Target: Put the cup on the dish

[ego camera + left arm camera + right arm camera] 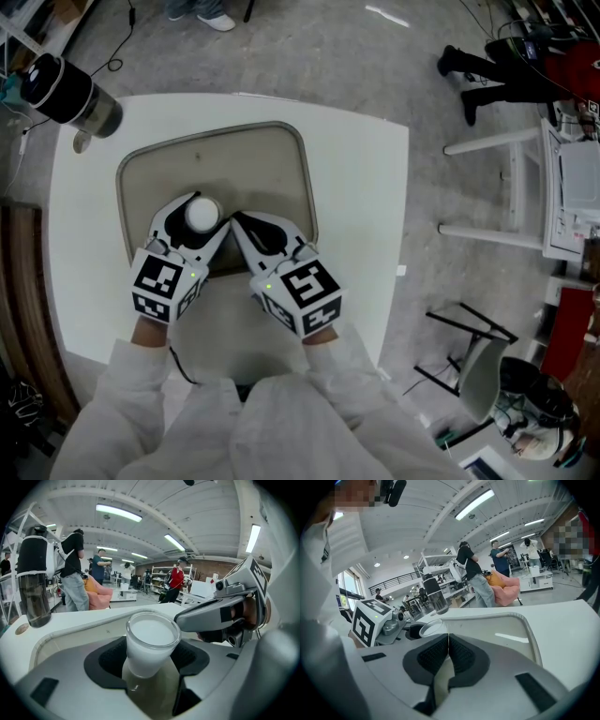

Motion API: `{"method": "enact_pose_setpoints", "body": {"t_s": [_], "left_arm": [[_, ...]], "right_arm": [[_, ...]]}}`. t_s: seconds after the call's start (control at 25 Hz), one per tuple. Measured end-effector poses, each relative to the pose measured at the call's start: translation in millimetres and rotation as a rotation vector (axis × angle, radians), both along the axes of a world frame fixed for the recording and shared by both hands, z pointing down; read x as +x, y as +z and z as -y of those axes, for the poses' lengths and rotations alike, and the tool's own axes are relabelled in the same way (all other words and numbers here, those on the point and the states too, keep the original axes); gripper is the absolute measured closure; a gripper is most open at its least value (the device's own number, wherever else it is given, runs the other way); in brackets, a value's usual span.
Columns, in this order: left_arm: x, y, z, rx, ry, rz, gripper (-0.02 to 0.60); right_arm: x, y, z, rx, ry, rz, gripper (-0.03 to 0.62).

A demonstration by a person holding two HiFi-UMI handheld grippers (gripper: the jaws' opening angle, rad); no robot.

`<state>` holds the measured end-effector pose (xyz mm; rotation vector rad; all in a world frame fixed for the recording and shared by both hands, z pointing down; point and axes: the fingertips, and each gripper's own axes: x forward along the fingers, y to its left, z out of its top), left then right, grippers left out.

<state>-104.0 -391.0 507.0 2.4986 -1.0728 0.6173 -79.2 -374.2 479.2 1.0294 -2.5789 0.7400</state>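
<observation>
A frosted white cup [202,215] stands upright between the jaws of my left gripper [194,221], which is shut on it over the near part of the beige dish [253,155]. The left gripper view shows the cup [151,644] gripped at its sides just above the dish [65,637]. My right gripper [246,228] sits right beside it over the dish's near edge, shut with nothing between its jaws. From the right gripper view, the cup's rim [432,627] shows to the left of the closed pads [440,654].
The dish lies on a white table [361,206]. A black-lidded clear bottle [70,96] stands at the table's far left corner, seen also as the bottle [33,581]. White chairs [525,187] stand on the floor to the right. People stand far off in the room.
</observation>
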Motion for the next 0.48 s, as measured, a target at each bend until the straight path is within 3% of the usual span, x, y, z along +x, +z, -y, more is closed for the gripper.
{"method": "enact_pose_setpoints", "body": {"t_s": [0.48], "left_arm": [[-6.2,-4.1,-8.3,0.0,-0.03,0.012,0.308]], "right_arm": [[10.2,-5.7,-13.5,0.006,0.013,-0.008,0.58]]}}
